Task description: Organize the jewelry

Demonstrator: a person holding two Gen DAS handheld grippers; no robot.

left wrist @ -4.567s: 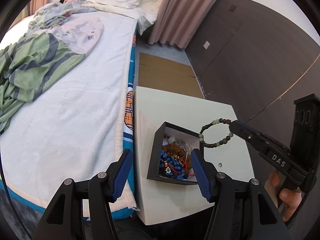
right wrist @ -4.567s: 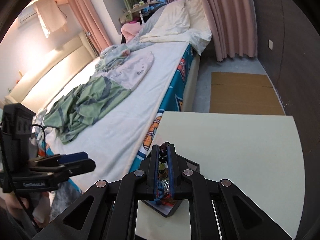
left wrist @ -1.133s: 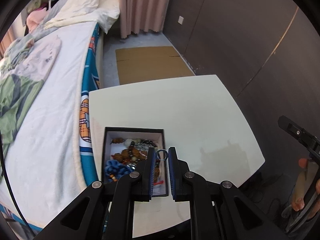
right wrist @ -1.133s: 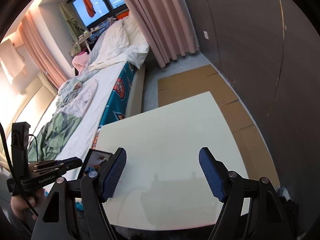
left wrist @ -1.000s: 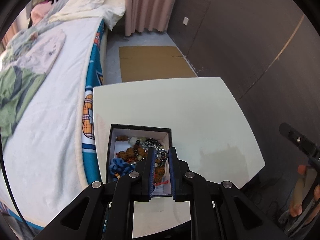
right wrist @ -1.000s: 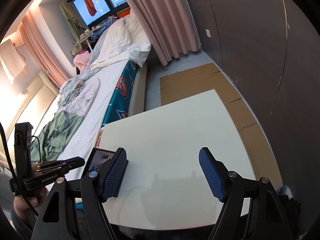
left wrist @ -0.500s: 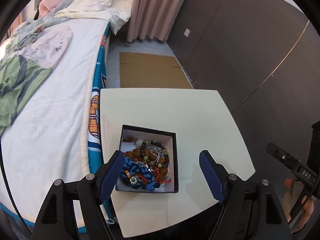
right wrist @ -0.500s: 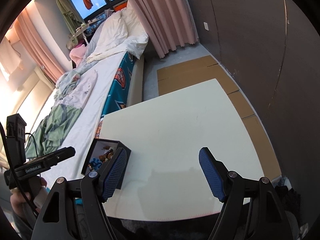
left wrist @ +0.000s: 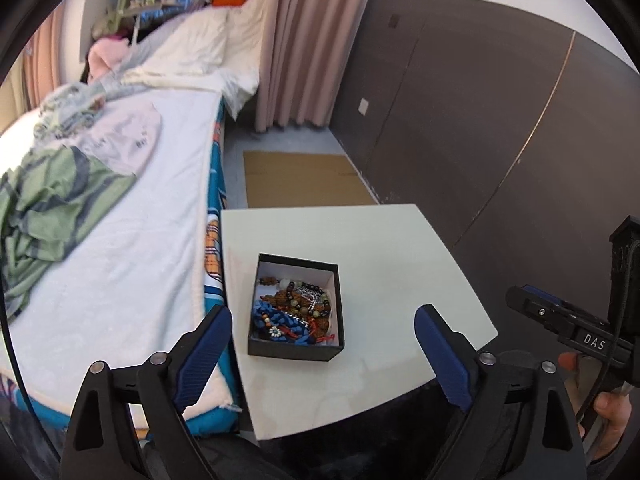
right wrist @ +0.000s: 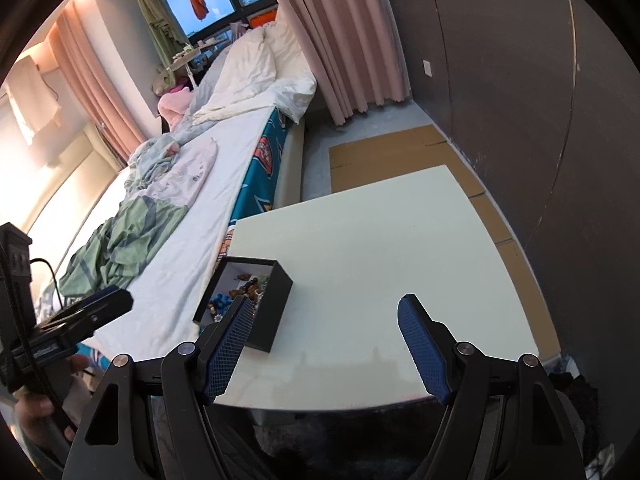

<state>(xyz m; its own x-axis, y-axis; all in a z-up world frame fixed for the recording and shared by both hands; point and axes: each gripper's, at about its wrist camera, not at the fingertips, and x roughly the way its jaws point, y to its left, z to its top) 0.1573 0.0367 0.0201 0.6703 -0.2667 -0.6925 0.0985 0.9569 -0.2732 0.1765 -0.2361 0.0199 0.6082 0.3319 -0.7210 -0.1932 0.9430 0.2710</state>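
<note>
Sitting near the bed-side edge of the white table [left wrist: 372,240], the black box [left wrist: 294,350] holds a heap of beaded jewelry [left wrist: 294,310]. Above the box, the left gripper [left wrist: 322,354] gapes wide and empty; right of the box, the right gripper [right wrist: 324,344] is likewise spread, holding nothing.

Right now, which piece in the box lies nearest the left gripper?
The blue braided piece, bunched in the box's near-left corner, closest to the open left gripper. The brown beads and silver chain lie farther back.
</note>
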